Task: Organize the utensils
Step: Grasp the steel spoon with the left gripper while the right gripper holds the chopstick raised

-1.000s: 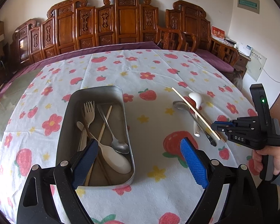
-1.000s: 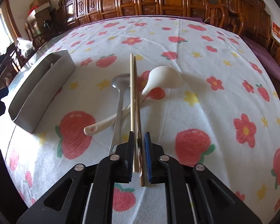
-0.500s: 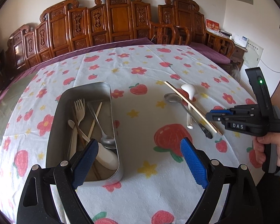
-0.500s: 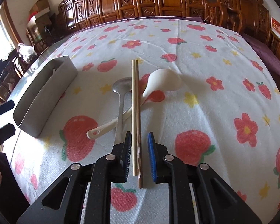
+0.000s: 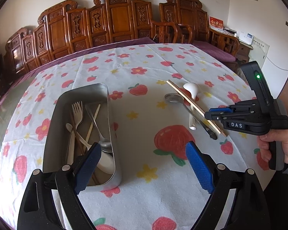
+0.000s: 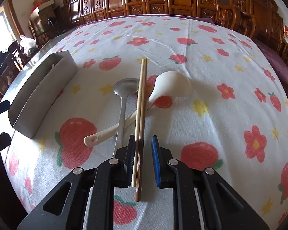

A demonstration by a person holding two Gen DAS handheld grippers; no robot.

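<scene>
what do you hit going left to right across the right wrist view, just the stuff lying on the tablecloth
metal tray → white spoon's handle end → metal spoon → pair of chopsticks → white spoon's bowl

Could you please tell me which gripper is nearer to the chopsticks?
Right. The right gripper straddles the chopsticks with open jaws; the left gripper hovers apart, beside the metal tray.

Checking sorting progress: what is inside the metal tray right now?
The metal tray holds a fork, metal spoon, white spoon and chopsticks; the left gripper's finger covers its near end.
</scene>
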